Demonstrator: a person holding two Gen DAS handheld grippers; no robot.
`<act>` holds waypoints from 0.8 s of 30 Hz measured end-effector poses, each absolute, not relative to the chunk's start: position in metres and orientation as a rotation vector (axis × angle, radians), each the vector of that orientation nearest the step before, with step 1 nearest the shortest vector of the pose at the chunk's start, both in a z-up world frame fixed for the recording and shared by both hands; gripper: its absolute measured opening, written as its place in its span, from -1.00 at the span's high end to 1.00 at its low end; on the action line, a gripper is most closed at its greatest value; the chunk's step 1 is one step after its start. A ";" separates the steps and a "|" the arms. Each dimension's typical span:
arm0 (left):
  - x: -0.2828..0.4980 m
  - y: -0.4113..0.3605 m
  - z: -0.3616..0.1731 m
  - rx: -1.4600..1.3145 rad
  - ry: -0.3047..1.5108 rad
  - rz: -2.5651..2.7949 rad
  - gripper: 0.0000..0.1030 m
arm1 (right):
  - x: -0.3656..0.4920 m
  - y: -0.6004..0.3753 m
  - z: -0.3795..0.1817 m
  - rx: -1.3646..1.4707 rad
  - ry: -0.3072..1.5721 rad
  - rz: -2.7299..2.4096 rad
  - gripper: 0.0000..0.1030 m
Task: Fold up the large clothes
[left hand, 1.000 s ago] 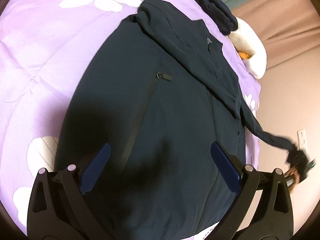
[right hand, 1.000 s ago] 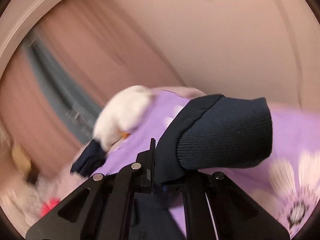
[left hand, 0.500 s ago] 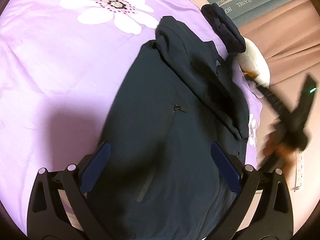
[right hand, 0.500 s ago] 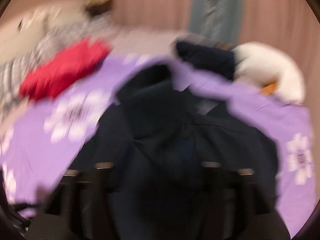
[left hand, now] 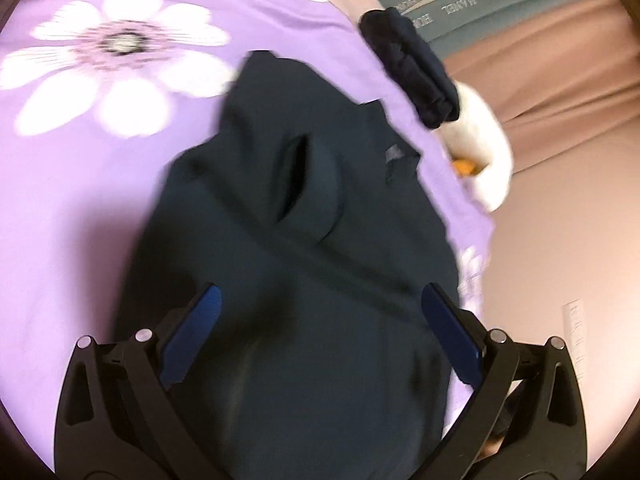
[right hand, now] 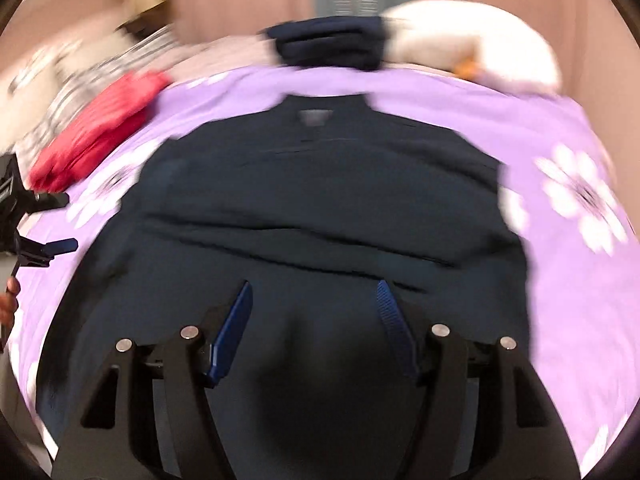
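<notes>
Dark navy jacket [right hand: 328, 208] laid out flat in the middle of the bed [right hand: 560, 128], collar pointing at the far edge where the folded dark garment [right hand: 332, 42] and the white plush toy [right hand: 472, 44] sit. So its long axis runs from the near edge, under the cameras, straight away to the far edge. A sleeve appears to be folded across the chest as a band running side to side, though blur makes its end hard to place.

Right tongs [right hand: 314, 300] hover low over the jacket's lower half, jaws moderately apart, nothing between them. They sit close to centred on the body, hem end nearest.

Left tongs [left hand: 322, 312] spread wide, empty too, above the same garment but off toward the left edge of the bed; from here the jacket runs diagonally up and right to the collar. In the right view the left tongs show at the left rim, beside the cloth, not on it.

My read: the right tongs are nearer the hem, so a lengthwise fold toward the collar would start there. A red garment [right hand: 100, 136] lies at the far left corner.
</notes>
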State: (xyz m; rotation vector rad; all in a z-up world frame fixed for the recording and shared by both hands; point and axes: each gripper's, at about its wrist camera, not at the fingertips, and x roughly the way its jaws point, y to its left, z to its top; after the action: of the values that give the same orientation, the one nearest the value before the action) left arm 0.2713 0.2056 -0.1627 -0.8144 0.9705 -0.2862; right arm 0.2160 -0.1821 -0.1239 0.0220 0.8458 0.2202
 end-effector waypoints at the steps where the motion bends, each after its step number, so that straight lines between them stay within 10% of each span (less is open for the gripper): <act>1: 0.284 0.202 -0.162 -0.817 0.969 -0.269 -0.95 | 0.214 -0.199 -0.125 0.059 0.844 0.192 -0.26; 10: 0.376 0.187 -0.188 -0.842 1.038 -0.210 -0.64 | 0.210 -0.259 -0.141 0.160 0.836 0.094 -0.26; 15: 0.398 0.169 -0.198 -0.809 1.070 -0.205 0.91 | 0.216 -0.269 -0.147 0.185 0.836 0.080 -0.26; 24: 0.355 0.166 -0.176 -0.566 0.946 -0.382 0.94 | 0.244 -0.278 -0.141 0.229 0.808 0.061 -0.26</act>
State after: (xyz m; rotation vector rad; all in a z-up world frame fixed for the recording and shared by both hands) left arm 0.3551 0.1661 -0.1757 -0.5658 0.9465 -0.3824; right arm 0.2441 -0.2780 -0.1411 0.2292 0.8081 0.0614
